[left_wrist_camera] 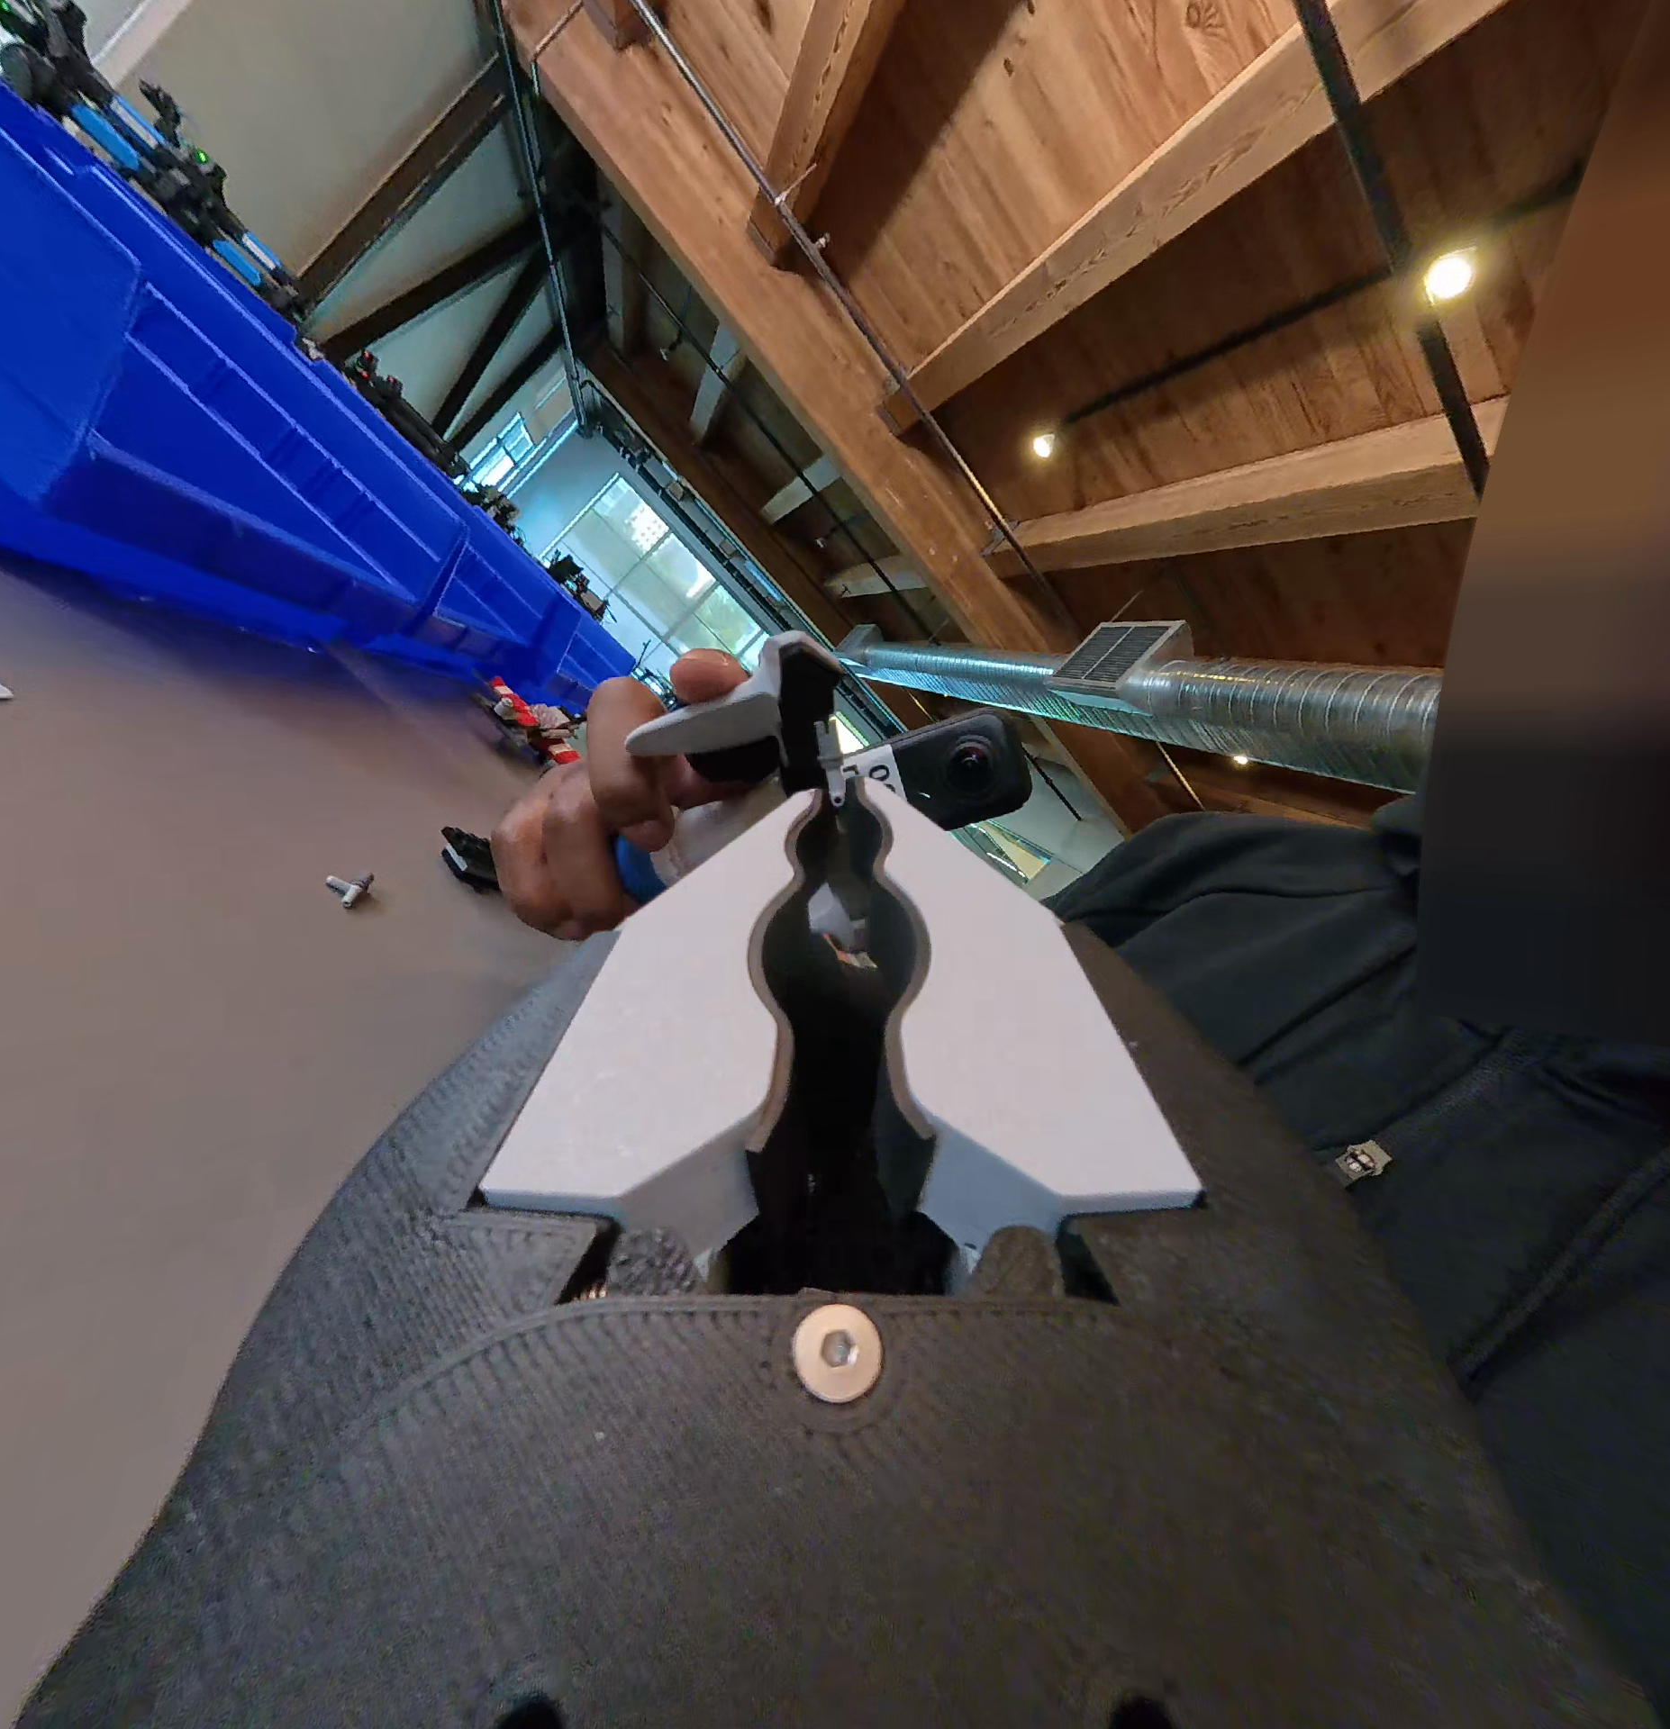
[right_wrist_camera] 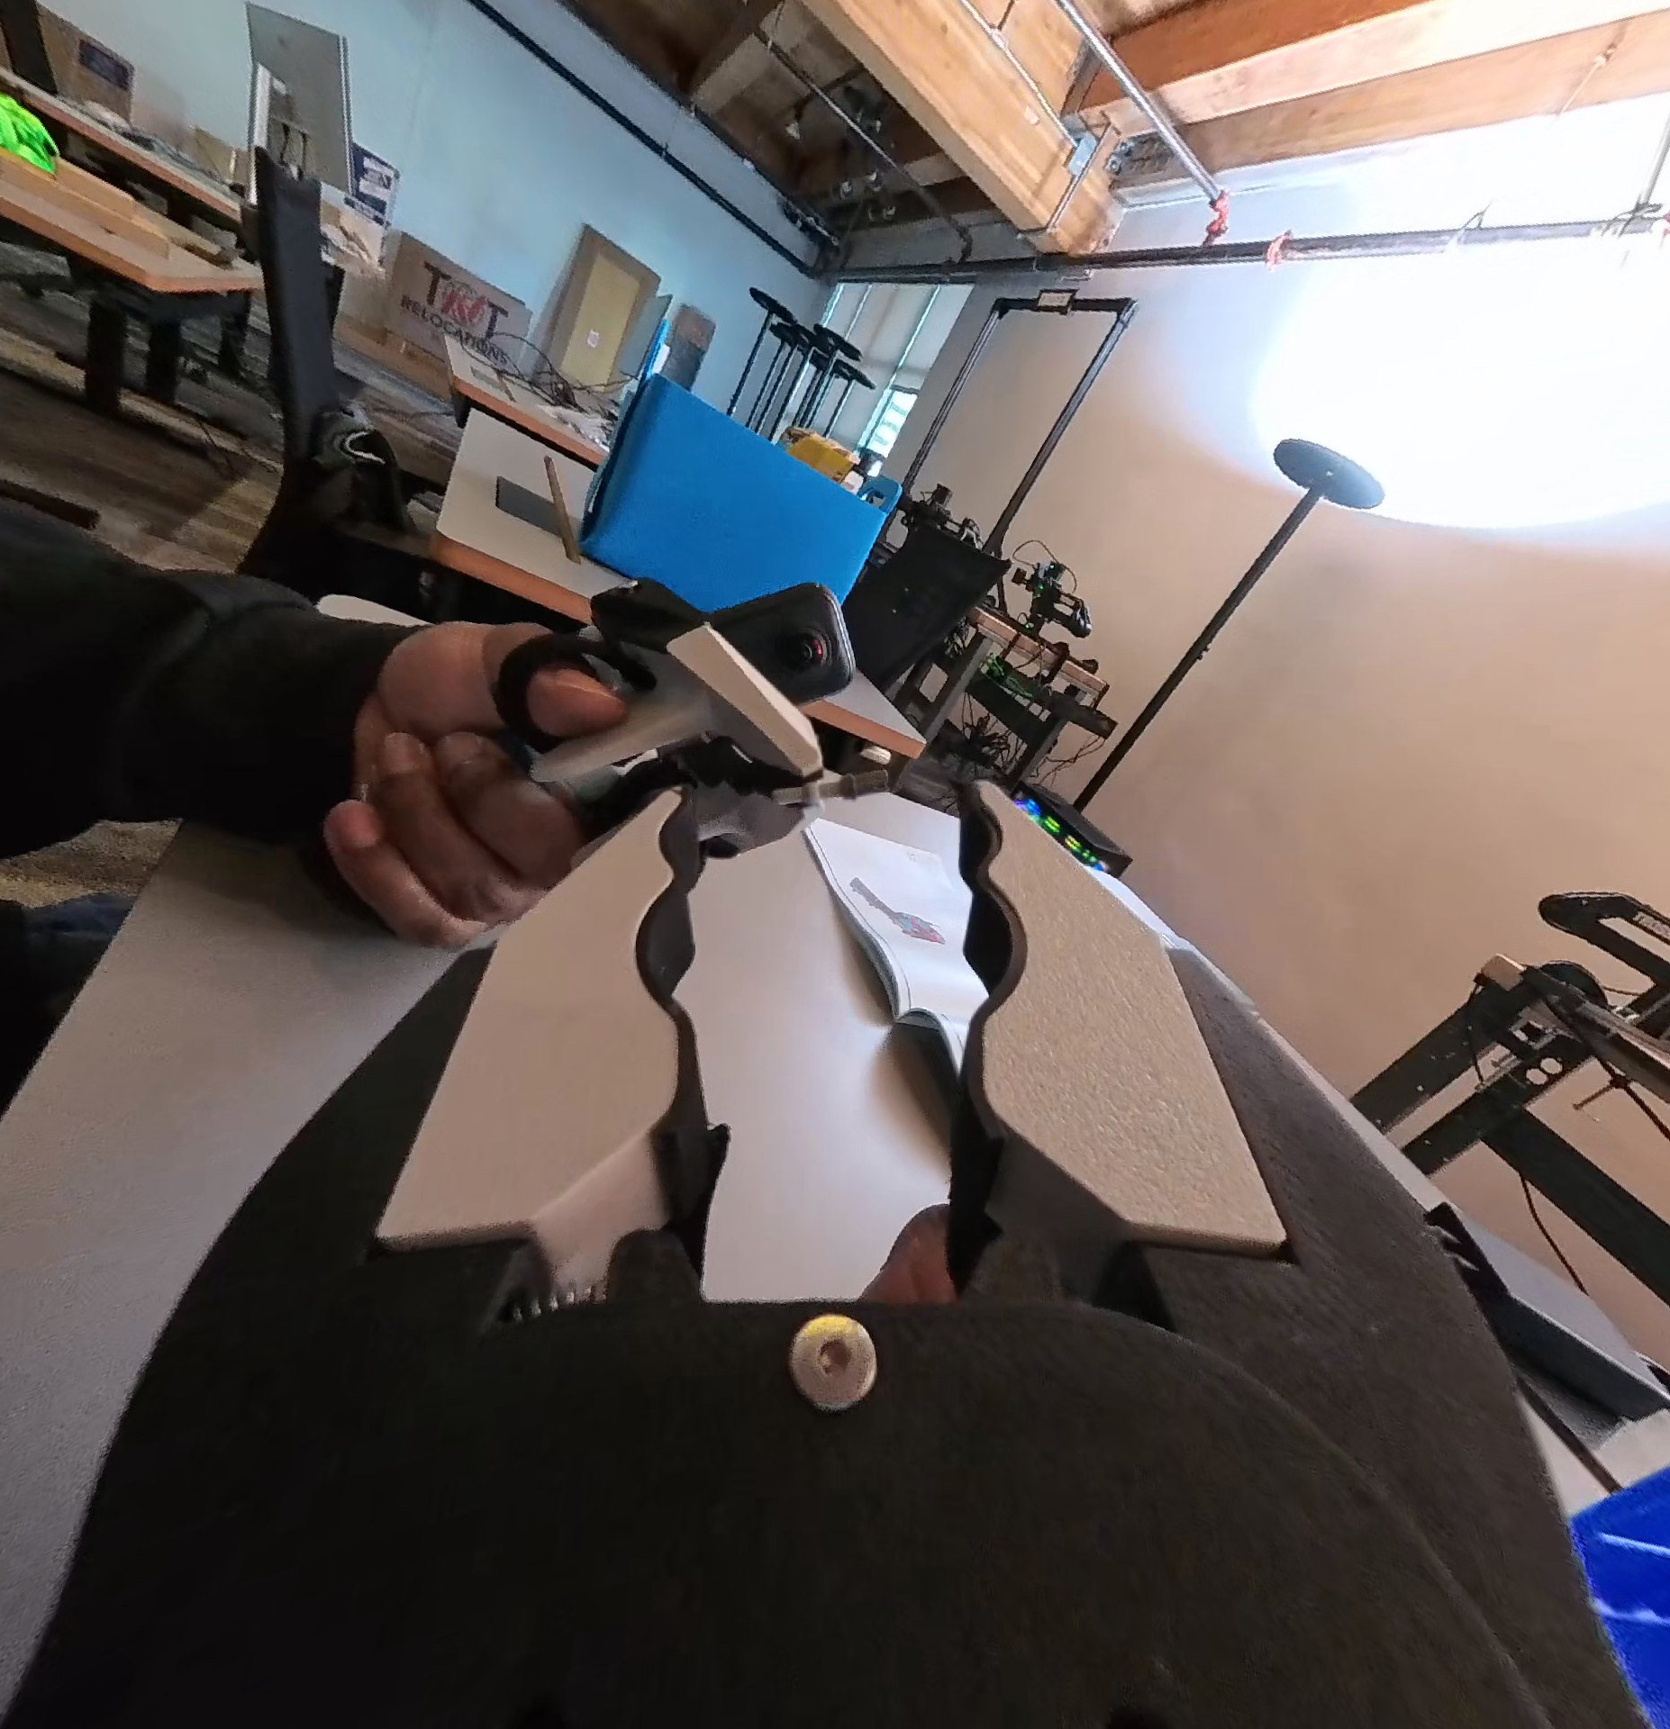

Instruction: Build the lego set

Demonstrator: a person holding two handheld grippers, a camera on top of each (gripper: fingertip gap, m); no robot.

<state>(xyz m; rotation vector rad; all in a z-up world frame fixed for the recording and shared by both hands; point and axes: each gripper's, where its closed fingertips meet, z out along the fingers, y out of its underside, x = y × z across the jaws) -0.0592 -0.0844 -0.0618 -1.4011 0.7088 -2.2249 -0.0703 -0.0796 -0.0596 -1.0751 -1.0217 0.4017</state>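
The left gripper point(left_wrist_camera: 845, 805) has its fingers closed on a small grey lego piece point(right_wrist_camera: 836, 789), held above the desk point(right_wrist_camera: 794, 1010); the right gripper point(right_wrist_camera: 817, 805) is open just beside it; probably mid-handover, needing careful alignment.

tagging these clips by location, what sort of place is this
Probably a robotics lab or workshop: camera rigs on a bench, cardboard moving boxes, and exposed timber ceiling beams.

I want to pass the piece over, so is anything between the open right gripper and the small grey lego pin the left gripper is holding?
Nothing visible: the small grey lego pin juts into open air between the right gripper's spread fingertips.
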